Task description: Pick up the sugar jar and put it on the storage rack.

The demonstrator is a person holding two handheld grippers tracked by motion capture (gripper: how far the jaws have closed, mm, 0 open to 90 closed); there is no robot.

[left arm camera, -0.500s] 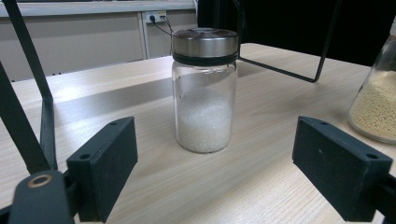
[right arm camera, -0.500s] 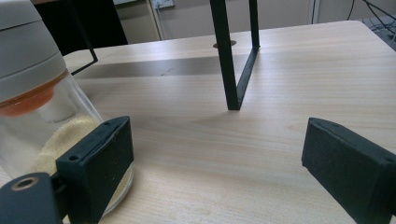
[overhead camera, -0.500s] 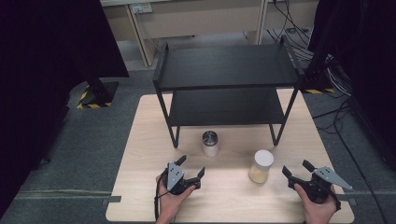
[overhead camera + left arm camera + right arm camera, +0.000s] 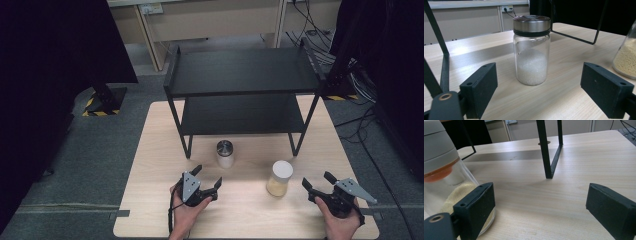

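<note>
Your left gripper (image 4: 206,177) sits low on the table (image 4: 155,150) with its jaws spread wide and nothing between them. The steel-lidded jar (image 4: 225,153) of white grains stands upright at about one o'clock from it, near but clear of both fingers. Your right gripper (image 4: 317,181) is likewise wide open and empty; the white-lidded jar (image 4: 280,178) of yellowish grains stands at its nine o'clock, just beside the left finger and apart from it.

The left gripper view lines the steel-lidded jar (image 4: 531,50) up squarely between the fingers (image 4: 479,87), farther out than their tips, with the grains filling roughly the lower half. That fill level is lost in the high view, which instead shows the black two-tier shelf (image 4: 242,75) standing at twelve o'clock behind both jars.

In the right gripper view the white-lidded jar (image 4: 446,177) is cut off by the left and top edges, and its base is hidden behind the left finger (image 4: 475,207), so you cannot tell there whether they touch. In the left gripper view the same jar (image 4: 626,57) shows as a sliver at three o'clock.
</note>
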